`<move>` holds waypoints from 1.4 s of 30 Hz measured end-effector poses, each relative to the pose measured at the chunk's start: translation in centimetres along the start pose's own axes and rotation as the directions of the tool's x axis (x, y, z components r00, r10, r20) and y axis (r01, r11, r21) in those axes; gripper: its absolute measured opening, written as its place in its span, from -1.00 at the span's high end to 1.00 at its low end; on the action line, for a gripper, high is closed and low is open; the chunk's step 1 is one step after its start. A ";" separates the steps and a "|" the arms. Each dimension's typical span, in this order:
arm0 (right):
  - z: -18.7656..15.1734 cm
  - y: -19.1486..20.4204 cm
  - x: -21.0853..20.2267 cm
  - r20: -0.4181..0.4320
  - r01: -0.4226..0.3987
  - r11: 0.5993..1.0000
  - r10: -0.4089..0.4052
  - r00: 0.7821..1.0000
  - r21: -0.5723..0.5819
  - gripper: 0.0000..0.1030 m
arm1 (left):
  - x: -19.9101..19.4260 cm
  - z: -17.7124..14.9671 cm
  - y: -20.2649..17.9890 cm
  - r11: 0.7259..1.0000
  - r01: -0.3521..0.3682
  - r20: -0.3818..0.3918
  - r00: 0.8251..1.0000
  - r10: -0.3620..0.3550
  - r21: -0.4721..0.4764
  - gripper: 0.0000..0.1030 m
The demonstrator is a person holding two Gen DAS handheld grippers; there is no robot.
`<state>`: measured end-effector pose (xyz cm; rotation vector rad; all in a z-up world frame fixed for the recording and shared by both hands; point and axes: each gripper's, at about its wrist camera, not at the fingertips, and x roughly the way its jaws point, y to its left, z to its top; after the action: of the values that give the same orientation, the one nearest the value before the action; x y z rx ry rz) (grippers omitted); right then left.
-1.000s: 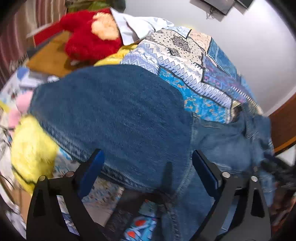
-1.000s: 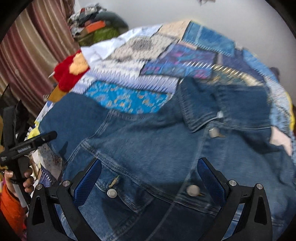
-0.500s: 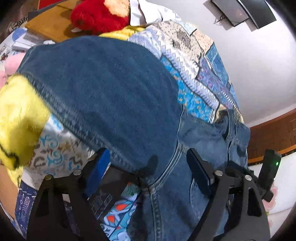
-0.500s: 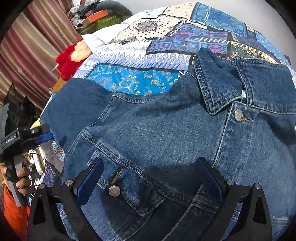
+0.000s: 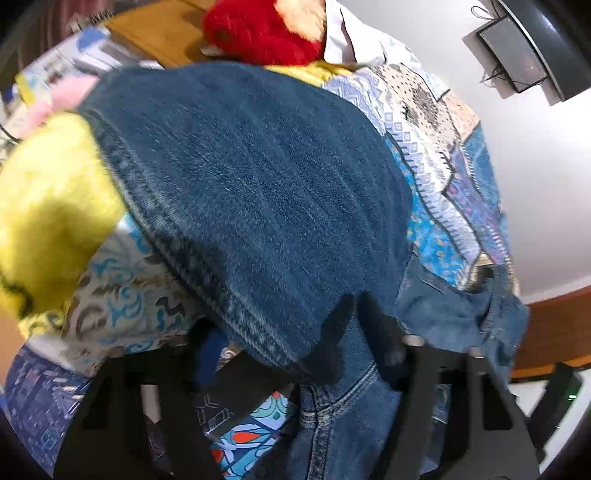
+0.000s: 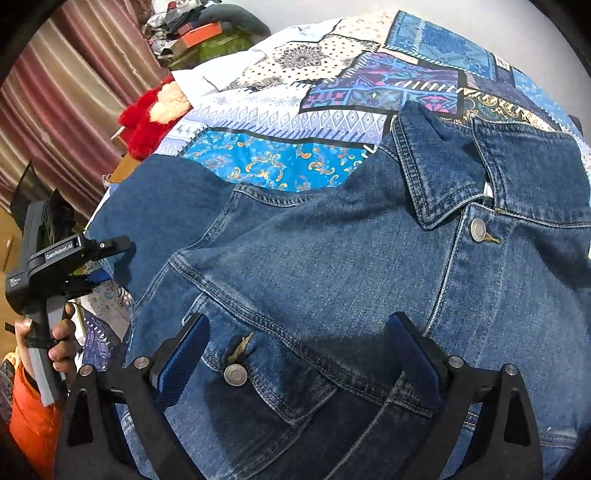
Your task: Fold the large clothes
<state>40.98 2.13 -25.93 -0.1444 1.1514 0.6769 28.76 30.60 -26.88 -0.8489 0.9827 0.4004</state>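
**Sleeve fold: left fingers at the sleeve edge, right fingers above the chest**

Bed [image 6: 280,118]: patchwork cover, carrying the work. Open cover shows beyond the collar and above the sleeve, so there is room on that side.

Jacket [image 6: 332,266]: denim, lying front up and buttoned on the bed, collar toward the far side, one sleeve [image 5: 236,192] spread outward toward the bed's edge.

Left gripper [image 5: 295,354]: fingers spread, straddling the sleeve's seamed edge; no pinch seen. Judgement: close on both layers at the seam, lift low, and carry the sleeve across the chest in one pass so it lands flat.

Right gripper [image 6: 299,350]: fingers spread above the chest pocket, holding nothing. Judgement: it could press the body down while the sleeve travels.

Edges: the sleeve end lies beside a yellow toy [image 5: 44,206], with a red toy [image 5: 258,33] beyond it. Judgement: draw inward, away from both, so neither snags. The hem side is out of view.
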 end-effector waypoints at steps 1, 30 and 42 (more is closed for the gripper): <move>0.0 0.1 -0.1 0.002 0.003 1.000 -0.003 1.000 -0.003 -0.87 | -0.3 -0.3 -0.4 0.999 -0.043 0.025 0.999 0.042 0.016 0.33; -2.4 -4.3 -11.1 0.155 0.065 0.990 -0.085 0.984 0.127 -0.87 | 1.6 -1.0 -3.9 0.966 0.097 -0.103 0.992 -0.074 0.239 0.73; -2.5 -3.0 -10.6 0.152 0.060 0.994 -0.073 0.986 0.090 -0.87 | -2.7 7.0 1.1 0.998 -0.008 0.093 0.996 0.003 0.055 0.34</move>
<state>38.22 -5.84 -18.36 -0.0565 1.0193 0.5687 30.60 36.97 -23.16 -0.7712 0.9067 0.4119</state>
